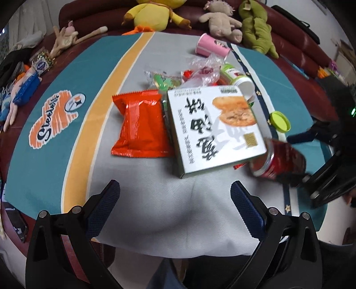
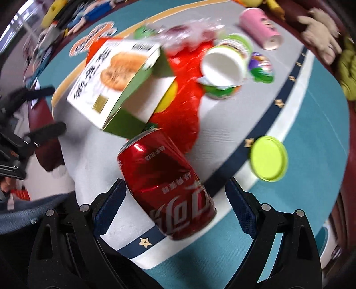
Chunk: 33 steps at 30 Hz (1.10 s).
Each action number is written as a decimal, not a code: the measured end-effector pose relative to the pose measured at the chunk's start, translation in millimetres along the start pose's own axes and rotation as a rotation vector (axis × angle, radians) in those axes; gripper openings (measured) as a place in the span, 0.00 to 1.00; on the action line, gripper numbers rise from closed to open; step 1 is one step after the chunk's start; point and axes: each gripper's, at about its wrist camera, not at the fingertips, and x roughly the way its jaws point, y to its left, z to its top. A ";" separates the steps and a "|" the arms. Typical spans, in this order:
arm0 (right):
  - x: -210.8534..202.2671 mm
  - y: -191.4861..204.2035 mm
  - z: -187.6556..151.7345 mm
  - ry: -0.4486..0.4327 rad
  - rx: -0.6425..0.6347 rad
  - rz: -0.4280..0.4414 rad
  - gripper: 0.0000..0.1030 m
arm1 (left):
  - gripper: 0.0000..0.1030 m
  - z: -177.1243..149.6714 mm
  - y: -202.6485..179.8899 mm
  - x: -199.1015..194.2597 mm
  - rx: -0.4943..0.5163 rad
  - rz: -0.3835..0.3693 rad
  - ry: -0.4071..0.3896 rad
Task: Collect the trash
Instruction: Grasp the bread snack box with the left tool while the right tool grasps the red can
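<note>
In the right wrist view a dented red cola can (image 2: 166,184) lies on its side between the fingers of my right gripper (image 2: 175,189). The gripper is open, and a gap shows beside its right pad (image 2: 239,206). Beyond the can lie a white biscuit box (image 2: 115,82), a red wrapper (image 2: 187,106), an empty white-and-green cup (image 2: 224,64), a pink cup (image 2: 260,26) and a lime lid (image 2: 268,159). My left gripper (image 1: 175,189) hangs open over bare grey cloth, short of the orange-red snack packet (image 1: 140,124) and the box (image 1: 215,129). The can (image 1: 278,160) is at its right.
A teal, grey and orange cloth (image 1: 44,155) covers the table; its front edge hangs just below my left gripper. Plush toys, yellow (image 1: 153,13) and green (image 1: 255,26), sit on a dark red sofa behind. Crumpled clear plastic (image 1: 204,66) lies mid-pile. Small items line the left edge.
</note>
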 end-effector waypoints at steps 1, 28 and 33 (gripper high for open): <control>2.1 1.2 -0.2 -0.003 -0.002 0.012 0.70 | 0.97 2.8 -2.8 -2.5 0.002 0.003 -0.004; -50.1 -89.9 -91.3 -0.264 0.422 0.149 0.67 | 0.80 59.7 -62.4 39.6 0.021 0.366 0.034; -49.7 -83.7 -89.6 -0.250 0.423 0.150 0.67 | 0.70 44.7 -44.5 30.6 0.011 0.366 0.033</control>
